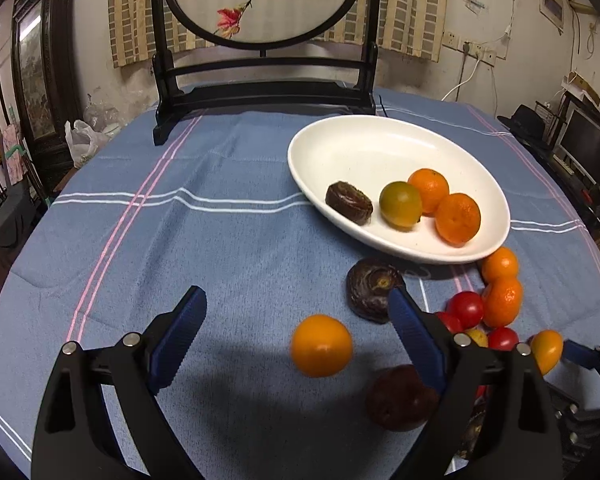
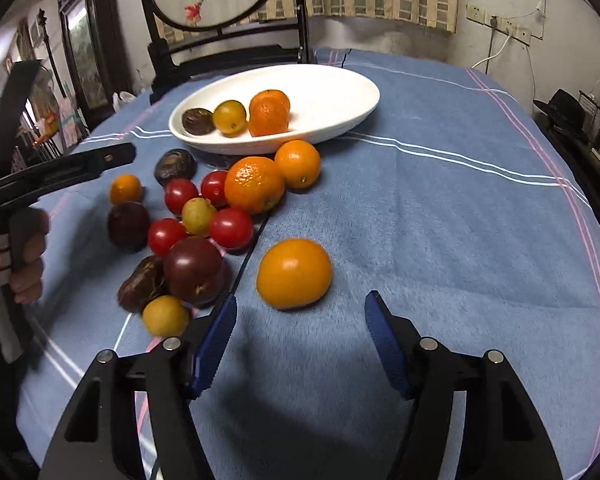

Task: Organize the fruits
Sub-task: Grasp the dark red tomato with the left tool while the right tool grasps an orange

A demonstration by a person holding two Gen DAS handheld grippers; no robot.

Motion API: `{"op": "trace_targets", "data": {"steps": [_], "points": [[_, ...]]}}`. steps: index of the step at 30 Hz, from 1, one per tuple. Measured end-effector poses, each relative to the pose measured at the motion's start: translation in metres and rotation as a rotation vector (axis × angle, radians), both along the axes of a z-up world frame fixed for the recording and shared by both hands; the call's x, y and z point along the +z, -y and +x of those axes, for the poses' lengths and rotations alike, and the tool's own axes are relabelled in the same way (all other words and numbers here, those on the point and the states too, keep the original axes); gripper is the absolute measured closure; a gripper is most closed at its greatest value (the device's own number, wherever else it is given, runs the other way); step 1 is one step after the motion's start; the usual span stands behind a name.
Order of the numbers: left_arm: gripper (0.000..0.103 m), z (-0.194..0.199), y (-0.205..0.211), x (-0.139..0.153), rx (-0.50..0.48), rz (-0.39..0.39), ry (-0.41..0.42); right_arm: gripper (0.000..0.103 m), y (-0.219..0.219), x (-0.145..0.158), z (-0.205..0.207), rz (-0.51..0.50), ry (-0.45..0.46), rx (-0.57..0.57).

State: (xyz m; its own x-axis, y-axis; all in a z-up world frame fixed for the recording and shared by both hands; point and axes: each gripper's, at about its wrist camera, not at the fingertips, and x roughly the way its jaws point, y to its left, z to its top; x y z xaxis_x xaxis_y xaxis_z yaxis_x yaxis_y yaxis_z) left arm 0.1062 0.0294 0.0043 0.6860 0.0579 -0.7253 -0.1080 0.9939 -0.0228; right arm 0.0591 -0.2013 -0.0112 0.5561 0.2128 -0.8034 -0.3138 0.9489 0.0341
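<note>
A white oval dish (image 1: 356, 140) holds two mandarins, a greenish citrus (image 1: 401, 205) and a dark wrinkled fruit (image 1: 349, 203); it also shows in the right wrist view (image 2: 340, 96). My left gripper (image 1: 296, 300) is open, with a small orange fruit (image 1: 321, 345) lying on the cloth between its fingers. My right gripper (image 2: 300, 308) is open and empty, just short of a larger orange fruit (image 2: 294, 273). A pile of loose fruit (image 2: 198, 216) lies on the cloth left of it: red tomatoes, dark fruits, mandarins, yellow ones.
A blue striped cloth (image 1: 180, 240) covers the round table. A dark wooden stand with an oval painted screen (image 1: 264, 0) is at the back. The left gripper body and the hand holding it (image 2: 24, 248) show at the right wrist view's left edge.
</note>
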Motion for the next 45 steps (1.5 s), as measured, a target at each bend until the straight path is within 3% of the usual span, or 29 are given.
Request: {"op": "trace_targets", "data": {"steps": [3,4,5,6,11,18,29,39,45], "points": [[0.013,0.0,0.0,-0.001,-0.01,-0.018,-0.012,0.038,-0.01,-0.001,0.008,-0.007,-0.004,0.016],[0.013,0.0,0.001,-0.001,-0.013,-0.02,-0.015,0.043,-0.012,-0.002,0.01,-0.009,-0.003,0.02],[0.013,0.0,0.002,-0.002,-0.019,-0.02,-0.02,0.057,-0.014,-0.004,0.011,-0.017,-0.003,0.02],[0.013,0.0,0.002,-0.003,-0.023,-0.018,-0.022,0.062,-0.014,-0.004,0.012,-0.023,0.004,0.016],[0.013,-0.009,0.009,-0.009,-0.062,-0.01,-0.042,0.063,-0.001,-0.003,0.013,0.06,-0.007,0.01],[0.014,-0.038,0.019,-0.014,-0.124,-0.066,-0.039,0.063,0.004,-0.004,0.011,0.116,-0.016,0.018],[0.032,-0.049,0.027,-0.009,-0.126,-0.117,-0.085,0.063,0.006,0.006,0.002,0.154,0.017,0.047],[0.041,-0.058,0.038,-0.008,-0.179,-0.055,-0.087,0.063,0.004,0.008,0.0,0.15,0.025,0.062],[0.046,-0.064,0.041,-0.002,-0.206,-0.063,-0.088,0.063,0.004,0.008,-0.001,0.151,0.023,0.062]]}}
